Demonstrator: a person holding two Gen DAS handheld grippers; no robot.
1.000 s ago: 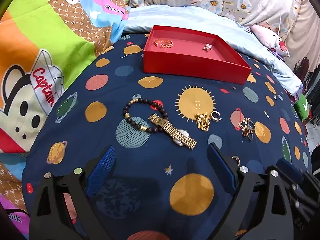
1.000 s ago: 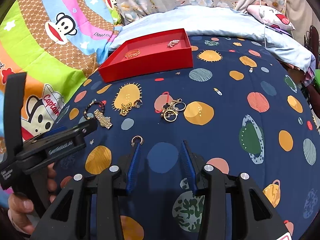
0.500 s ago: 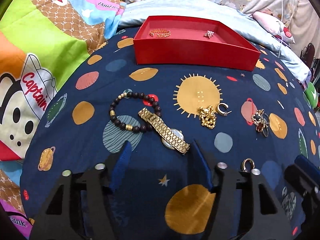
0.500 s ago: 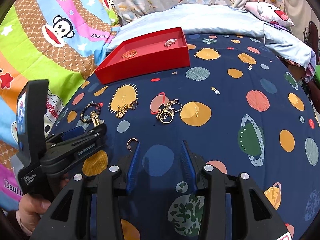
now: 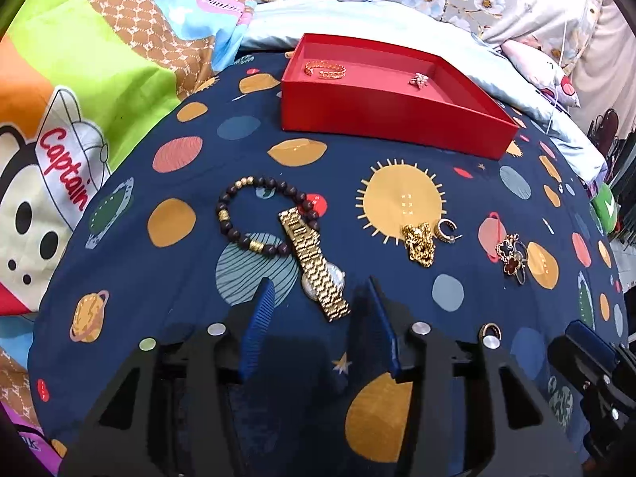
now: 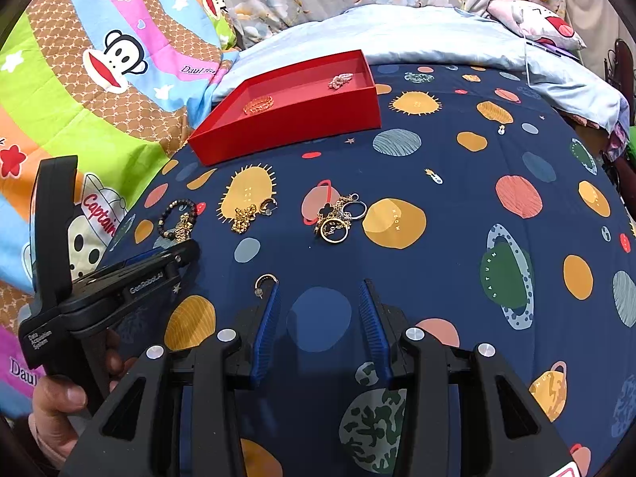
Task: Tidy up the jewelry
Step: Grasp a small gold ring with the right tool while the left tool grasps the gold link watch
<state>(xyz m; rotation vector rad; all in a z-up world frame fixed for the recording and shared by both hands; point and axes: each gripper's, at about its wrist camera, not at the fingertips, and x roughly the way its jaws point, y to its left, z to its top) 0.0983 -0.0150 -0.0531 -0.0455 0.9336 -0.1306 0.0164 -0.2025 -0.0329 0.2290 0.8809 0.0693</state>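
Observation:
A gold watch [image 5: 314,262] lies on the navy planet-print cover, overlapping a dark bead bracelet [image 5: 238,234]. My left gripper [image 5: 318,282] straddles the watch's near end. Its jaws are closing, with a gap on both sides and the pads clear of the watch. To the right lie a gold chain [image 5: 419,244], a hoop earring [image 5: 445,229] and a clover jewelry cluster [image 5: 512,252]. The red tray [image 5: 397,119] at the back holds a gold bracelet [image 5: 325,69] and a sparkly brooch [image 5: 420,78]. My right gripper [image 6: 318,284] stands open over bare cover, a small hoop [image 6: 265,279] beside its left fingertip.
A monkey-print quilt [image 6: 79,91] rises along the left. A light blue blanket [image 6: 417,35] and floral pillows lie behind the tray. The cover drops off at the right edge. A hand [image 6: 59,401] holds the left gripper's handle at lower left in the right wrist view.
The left gripper's jaws have narrowed a lot and it has edged forward, so the watch's near end now lies between its fingers. The right gripper has stayed where it was.

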